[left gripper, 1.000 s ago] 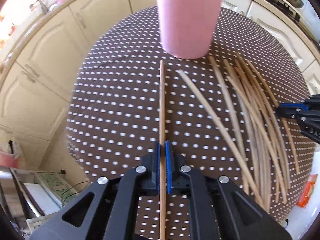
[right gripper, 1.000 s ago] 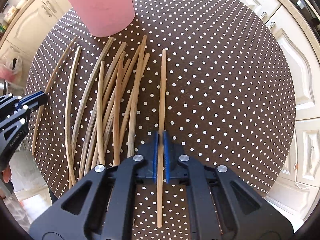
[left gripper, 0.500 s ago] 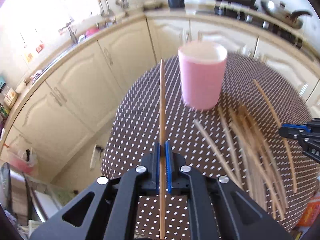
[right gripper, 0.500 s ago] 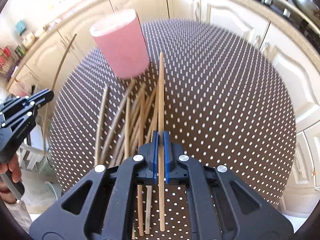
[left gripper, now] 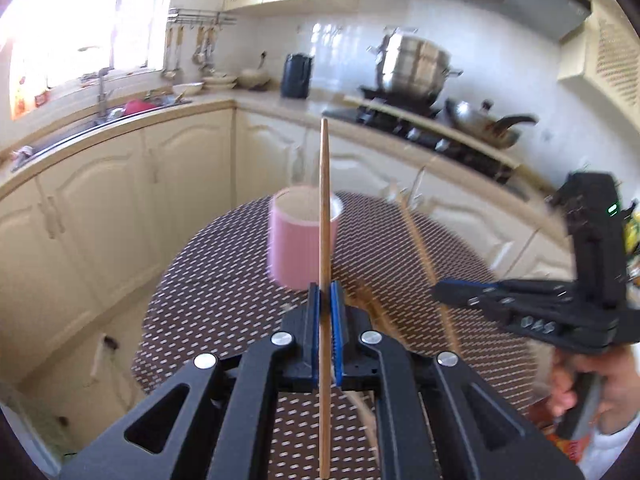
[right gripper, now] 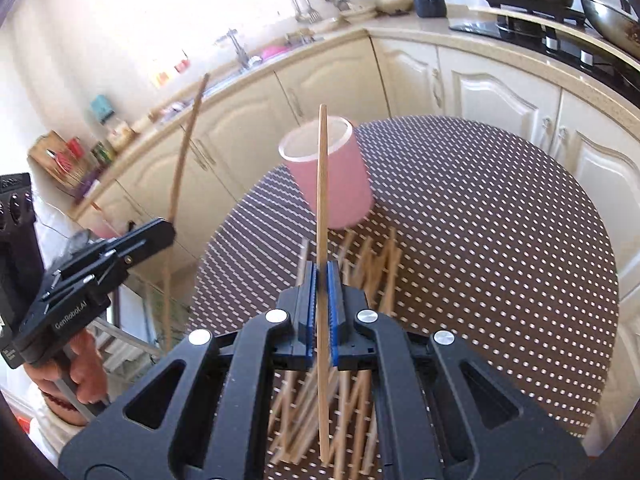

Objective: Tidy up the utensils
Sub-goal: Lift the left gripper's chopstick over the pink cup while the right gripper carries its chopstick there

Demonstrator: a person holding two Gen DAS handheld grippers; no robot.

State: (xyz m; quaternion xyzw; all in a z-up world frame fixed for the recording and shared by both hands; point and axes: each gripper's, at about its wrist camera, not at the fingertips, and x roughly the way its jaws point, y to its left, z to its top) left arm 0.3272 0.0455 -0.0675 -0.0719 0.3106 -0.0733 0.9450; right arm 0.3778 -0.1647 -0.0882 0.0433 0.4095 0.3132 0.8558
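My left gripper [left gripper: 325, 300] is shut on a wooden chopstick [left gripper: 325, 208] and holds it raised, pointing forward over the pink cup [left gripper: 296, 248]. My right gripper [right gripper: 321, 280] is shut on another chopstick [right gripper: 322, 184], also lifted and pointing toward the pink cup [right gripper: 332, 176]. The cup stands upright on the round brown dotted table [right gripper: 500, 248]. Several loose chopsticks [right gripper: 376, 264] lie on the table below the right gripper. The left gripper also shows in the right wrist view [right gripper: 160, 236], and the right gripper in the left wrist view [left gripper: 444, 294].
Cream kitchen cabinets [left gripper: 100, 208] curve around behind the table. A stove with a steel pot [left gripper: 414, 68] and a pan [left gripper: 480, 124] is at the back right. A sink [left gripper: 100, 116] is at the back left. The table's edge [left gripper: 160, 288] falls off to the left.
Both grippers have lifted their chopsticks off the table and tilted up, so the views now look across the kitchen. The pink cup appears farther and lower.
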